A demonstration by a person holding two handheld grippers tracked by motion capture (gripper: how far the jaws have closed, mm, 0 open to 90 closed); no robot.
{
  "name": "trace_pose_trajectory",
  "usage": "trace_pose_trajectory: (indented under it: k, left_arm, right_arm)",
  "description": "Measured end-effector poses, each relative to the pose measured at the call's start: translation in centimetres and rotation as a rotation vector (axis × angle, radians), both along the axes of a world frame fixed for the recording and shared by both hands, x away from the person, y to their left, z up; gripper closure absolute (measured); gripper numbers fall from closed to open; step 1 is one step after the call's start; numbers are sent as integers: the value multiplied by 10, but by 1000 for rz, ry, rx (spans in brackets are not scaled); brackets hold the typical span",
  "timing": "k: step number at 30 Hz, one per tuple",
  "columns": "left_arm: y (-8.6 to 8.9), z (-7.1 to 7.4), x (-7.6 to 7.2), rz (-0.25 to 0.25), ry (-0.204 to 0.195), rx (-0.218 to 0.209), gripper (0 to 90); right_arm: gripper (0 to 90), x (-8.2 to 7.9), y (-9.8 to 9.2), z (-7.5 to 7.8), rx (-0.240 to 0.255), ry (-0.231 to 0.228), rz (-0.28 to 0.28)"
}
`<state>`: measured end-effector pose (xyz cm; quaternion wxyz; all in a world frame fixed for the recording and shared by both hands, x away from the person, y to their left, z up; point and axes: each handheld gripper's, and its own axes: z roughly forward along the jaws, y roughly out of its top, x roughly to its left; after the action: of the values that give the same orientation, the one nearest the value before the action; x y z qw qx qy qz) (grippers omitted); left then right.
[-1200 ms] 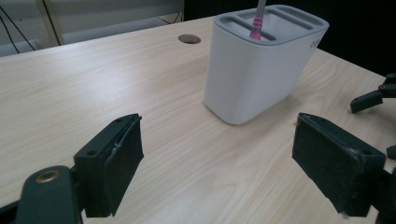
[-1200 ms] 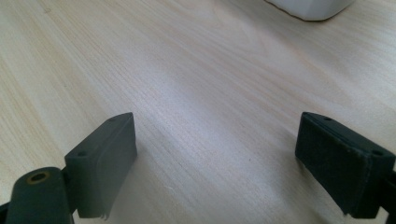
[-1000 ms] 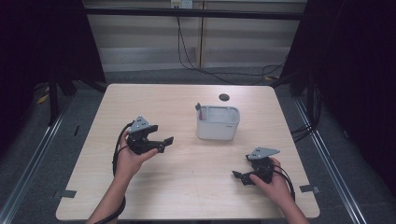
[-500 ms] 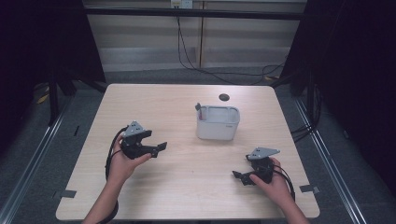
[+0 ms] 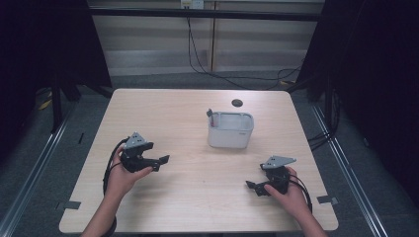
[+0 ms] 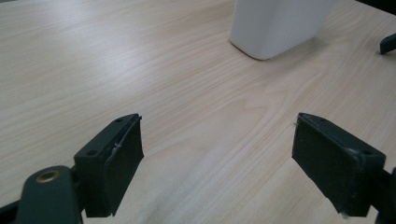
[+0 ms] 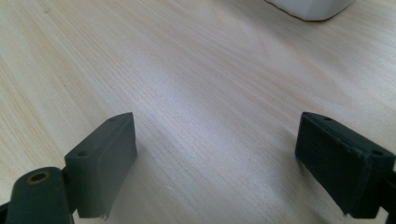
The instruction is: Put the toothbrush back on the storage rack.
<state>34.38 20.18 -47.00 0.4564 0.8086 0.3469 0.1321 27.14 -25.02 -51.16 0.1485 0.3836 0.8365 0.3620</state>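
My left gripper [image 5: 162, 162] is held in a hand over the left part of the wooden table [image 5: 163, 108], pointing right. In the left gripper view my left gripper [image 6: 219, 158] stands open with only bare wood between its jaws. My right gripper [image 5: 252, 187] rests near the front right, pointing left. The right gripper view shows my right gripper [image 7: 217, 158] wide open and holding nothing. A white rectangular bin [image 5: 230, 131] stands upright at the table's middle, apart from both grippers; a dark item [image 5: 210, 114] pokes up at its left rim.
The white bin [image 6: 280, 23] lies ahead and right of the left jaws, and the bin's base [image 7: 313, 7] is at the top edge of the right gripper view. A small black round spot [image 5: 237, 102] lies behind the bin. Dark curtains and rails surround the table.
My left gripper has drifted a little to the left and toward the front edge. The right gripper and the bin have stayed put.
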Motion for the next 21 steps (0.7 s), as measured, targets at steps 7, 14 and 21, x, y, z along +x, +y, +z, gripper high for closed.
trace_pose_trajectory:
  k: [7, 14, 21]
  left_arm:
    - [5, -6, -2, 0, 21, 17, 161]
    - [12, -12, -4, 3, 38, 31, 161]
    - [21, -19, -5, 4, 54, 62, 163]
  right_arm:
    - [122, 0, 0, 0, 0, 0, 0]
    - [122, 0, 0, 0, 0, 0, 0]
    - [122, 0, 0, 0, 0, -1, 1]
